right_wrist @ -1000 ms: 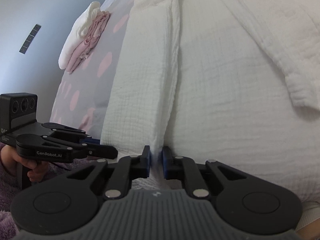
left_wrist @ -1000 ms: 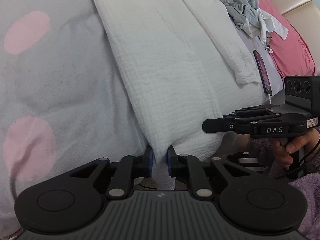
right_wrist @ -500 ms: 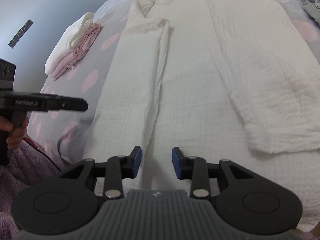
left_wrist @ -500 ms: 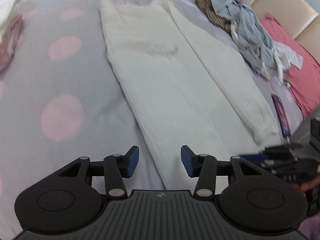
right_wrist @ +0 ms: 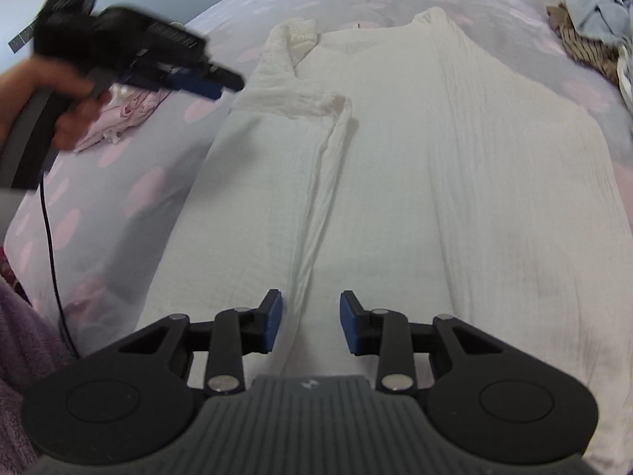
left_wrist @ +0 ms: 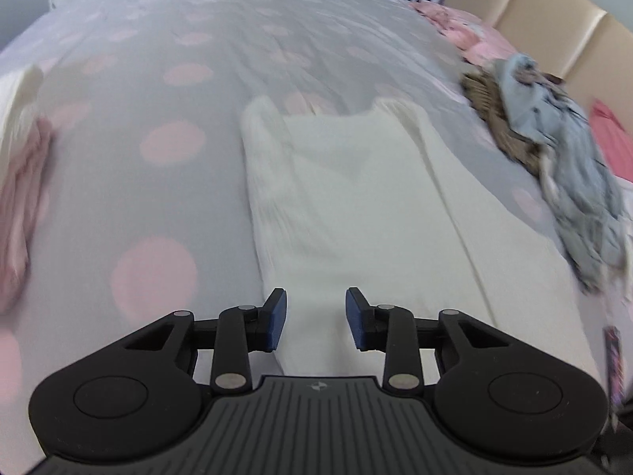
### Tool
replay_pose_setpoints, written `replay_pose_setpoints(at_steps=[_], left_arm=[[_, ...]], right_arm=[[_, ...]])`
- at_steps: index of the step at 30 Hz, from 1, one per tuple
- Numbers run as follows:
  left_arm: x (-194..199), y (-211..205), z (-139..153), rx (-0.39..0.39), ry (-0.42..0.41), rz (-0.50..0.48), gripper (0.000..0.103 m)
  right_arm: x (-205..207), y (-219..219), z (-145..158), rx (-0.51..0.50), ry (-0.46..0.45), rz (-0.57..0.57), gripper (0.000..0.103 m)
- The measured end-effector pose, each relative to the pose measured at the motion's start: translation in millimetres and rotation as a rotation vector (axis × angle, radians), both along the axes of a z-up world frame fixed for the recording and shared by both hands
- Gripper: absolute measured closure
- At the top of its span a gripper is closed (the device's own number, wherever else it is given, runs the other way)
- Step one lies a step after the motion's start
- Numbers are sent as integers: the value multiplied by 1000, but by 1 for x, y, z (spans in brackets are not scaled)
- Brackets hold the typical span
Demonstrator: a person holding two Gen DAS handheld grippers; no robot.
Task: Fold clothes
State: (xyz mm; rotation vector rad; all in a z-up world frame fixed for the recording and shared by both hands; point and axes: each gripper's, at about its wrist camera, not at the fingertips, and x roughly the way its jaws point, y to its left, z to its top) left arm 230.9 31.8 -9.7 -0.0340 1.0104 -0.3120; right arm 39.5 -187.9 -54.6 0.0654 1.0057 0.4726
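Observation:
A white crinkled garment [left_wrist: 356,198] lies flat and lengthwise on the grey, pink-dotted bedspread [left_wrist: 158,79], its sides folded inward. My left gripper [left_wrist: 315,308] hovers over the garment's near end with its jaws opening and nothing between the blue pads. In the right wrist view the same garment [right_wrist: 435,178] fills the middle, one sleeve folded across its left part. My right gripper [right_wrist: 311,310] stands open just above its near hem, holding nothing. The left gripper [right_wrist: 213,83], held by a hand [right_wrist: 67,118], is raised at the upper left, blurred.
A heap of unfolded grey and brown clothes [left_wrist: 554,146] lies at the right by a pink pillow [left_wrist: 609,142] and beige headboard [left_wrist: 534,12]. A folded pink and white stack [left_wrist: 19,182] sits at the left. A phone [left_wrist: 611,356] lies near the right edge.
Both grippers let go of the garment's near hem and opened. The left one rose and swung toward the bed's middle; the right one lifted slightly. The garment now lies flat.

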Motion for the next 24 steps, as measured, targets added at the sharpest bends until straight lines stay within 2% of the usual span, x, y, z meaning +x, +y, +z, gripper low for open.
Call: replay_pose_setpoints(at_steps=[1, 3, 7, 8, 9, 10, 11, 12, 17, 21, 24], left_arm=[[13, -3, 1, 20, -19, 19, 52], [43, -9, 1, 59, -48, 51, 52], [95, -18, -14, 103, -18, 82, 55], [103, -20, -21, 120, -5, 79, 59], [111, -21, -27, 143, 6, 73, 76], [119, -22, -33, 167, 17, 77, 88], [126, -21, -39, 192, 29, 86, 89], [133, -20, -45, 197, 41, 91, 93], [157, -17, -57, 193, 102, 105, 94], [171, -11, -56, 147, 187, 200, 93], [170, -10, -56, 136, 202, 234, 93]], right_arm=[[3, 2, 0, -1, -3, 4, 66], [9, 6, 0, -4, -7, 12, 66], [15, 11, -7, 3, 10, 27, 66], [16, 12, -9, 8, 19, 26, 66], [18, 12, -11, 14, 27, 25, 66], [20, 12, -13, 19, 33, 24, 66], [21, 11, -14, 27, 38, 22, 66], [21, 10, -15, 36, 42, 19, 66], [24, 5, -19, 67, 59, 10, 65], [22, 3, -21, 78, 58, 9, 64], [19, 5, -21, 76, 51, 7, 64]])
